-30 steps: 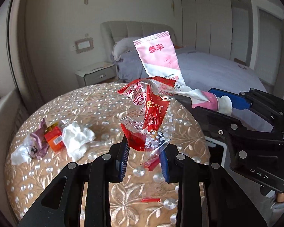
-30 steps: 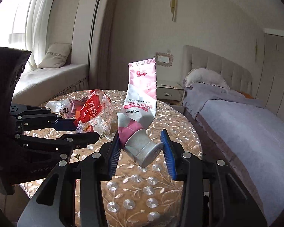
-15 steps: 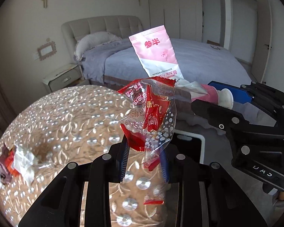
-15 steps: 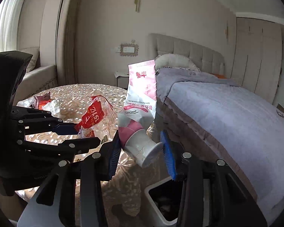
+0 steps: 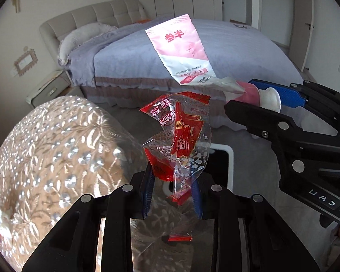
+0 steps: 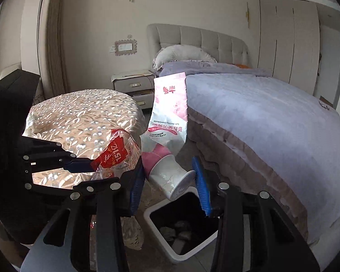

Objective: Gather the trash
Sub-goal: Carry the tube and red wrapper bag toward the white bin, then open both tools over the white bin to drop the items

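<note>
Jaws both clamped: left gripper on red snack wrapper, right gripper on pink toothpaste tube.
Round table left, bed right; white-rimmed bin below, crumpled scraps inside.

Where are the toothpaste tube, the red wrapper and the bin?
toothpaste tube (image 6: 168, 115): right wrist view, on its printed body.
red wrapper (image 5: 181, 133): left wrist view, on its red print.
bin (image 6: 161, 208): right wrist view, on its white rim.

Each camera sits just behind its own fingers, tilted downward. The left-wrist view faces the bed at 12 o'clock; the right-wrist view has the same bed at 2 o'clock. Both share the worktop and bin.
</note>
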{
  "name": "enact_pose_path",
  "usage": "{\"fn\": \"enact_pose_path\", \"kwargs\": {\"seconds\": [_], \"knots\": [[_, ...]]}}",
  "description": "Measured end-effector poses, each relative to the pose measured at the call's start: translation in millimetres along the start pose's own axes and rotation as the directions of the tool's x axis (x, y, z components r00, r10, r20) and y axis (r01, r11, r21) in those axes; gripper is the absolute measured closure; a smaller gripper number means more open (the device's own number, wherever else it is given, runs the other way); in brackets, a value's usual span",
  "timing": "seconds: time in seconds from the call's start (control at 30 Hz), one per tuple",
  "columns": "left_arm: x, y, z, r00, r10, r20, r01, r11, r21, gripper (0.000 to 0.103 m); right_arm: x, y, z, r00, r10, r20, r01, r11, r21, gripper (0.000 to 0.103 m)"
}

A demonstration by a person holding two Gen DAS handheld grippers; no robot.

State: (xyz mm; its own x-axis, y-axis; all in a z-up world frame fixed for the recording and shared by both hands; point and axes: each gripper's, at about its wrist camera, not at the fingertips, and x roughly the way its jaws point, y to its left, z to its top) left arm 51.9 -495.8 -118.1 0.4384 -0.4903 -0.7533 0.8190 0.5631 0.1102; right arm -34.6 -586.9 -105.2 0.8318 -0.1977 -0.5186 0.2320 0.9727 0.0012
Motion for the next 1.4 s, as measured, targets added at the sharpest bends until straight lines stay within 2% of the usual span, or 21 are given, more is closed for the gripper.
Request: {"fn": "enact_pose_path", "kwargs": {"seconds": [0.33, 0.53, 0.57, 0.73, 0.8, 0.97, 1.1, 1.17, 1.2, 1.23, 1.27, 1.3, 1.33, 1.4], "knots": [[74, -36, 12, 0.995, -0.043, -0.091, 0.046, 0.999, 0.029, 0.074, 42, -48, -24, 0.996, -0.013, -0.09, 0.019, 0.998, 0.066, 0.06], [125, -48, 10, 0.987, -0.019, -0.157, 0.019, 1.0, -0.001, 0.074, 82, -70, -45, 0.985, 0.02, -0.17, 0.002, 0.992, 0.126, 0.06], [134, -51, 9, 0.984, -0.005, -0.18, 0.005, 1.0, -0.002, 0.074, 92, -73, -49, 0.981, 0.022, -0.193, 0.005, 0.991, 0.137, 0.06], [178, -56, -1, 0.968, -0.08, -0.24, 0.076, 0.997, -0.025, 0.074, 140, -86, -77, 0.95, 0.034, -0.311, 0.02, 0.985, 0.17, 0.06], [196, -57, -6, 0.959, -0.102, -0.264, 0.097, 0.995, -0.034, 0.074, 156, -91, -86, 0.933, 0.076, -0.353, -0.001, 0.978, 0.209, 0.06], [237, -48, -18, 0.932, -0.158, -0.326, 0.136, 0.987, -0.091, 0.074, 186, -98, -106, 0.898, 0.135, -0.418, -0.014, 0.96, 0.281, 0.06], [259, -48, -25, 0.924, -0.17, -0.342, 0.136, 0.983, -0.122, 0.074, 204, -99, -117, 0.871, 0.133, -0.472, 0.01, 0.957, 0.289, 0.06], [270, -49, -29, 0.919, -0.175, -0.354, 0.132, 0.981, -0.143, 0.066, 209, -100, -121, 0.867, 0.148, -0.475, 0.006, 0.951, 0.309, 0.059], [275, -49, -31, 0.915, -0.199, -0.351, 0.151, 0.976, -0.16, 0.035, 211, -100, -124, 0.864, 0.169, -0.474, -0.008, 0.947, 0.323, 0.057], [275, -47, -31, 0.912, -0.224, -0.342, 0.169, 0.968, -0.184, 0.006, 215, -100, -126, 0.853, 0.181, -0.489, -0.011, 0.944, 0.33, 0.039], [274, -41, -33, 0.915, -0.246, -0.321, 0.185, 0.96, -0.21, 0.004, 220, -102, -131, 0.845, 0.173, -0.506, 0.001, 0.945, 0.327, 0.026], [274, -39, -36, 0.91, -0.27, -0.314, 0.203, 0.952, -0.229, 0.004, 221, -103, -131, 0.845, 0.165, -0.509, 0.016, 0.943, 0.333, 0.008], [276, -38, -38, 0.905, -0.28, -0.32, 0.212, 0.949, -0.233, 0.004, 221, -105, -133, 0.842, 0.165, -0.514, 0.024, 0.94, 0.341, 0.004], [274, -41, -39, 0.906, -0.257, -0.336, 0.196, 0.959, -0.206, 0.005, 221, -106, -136, 0.838, 0.185, -0.514, 0.016, 0.932, 0.362, 0.004]]}}
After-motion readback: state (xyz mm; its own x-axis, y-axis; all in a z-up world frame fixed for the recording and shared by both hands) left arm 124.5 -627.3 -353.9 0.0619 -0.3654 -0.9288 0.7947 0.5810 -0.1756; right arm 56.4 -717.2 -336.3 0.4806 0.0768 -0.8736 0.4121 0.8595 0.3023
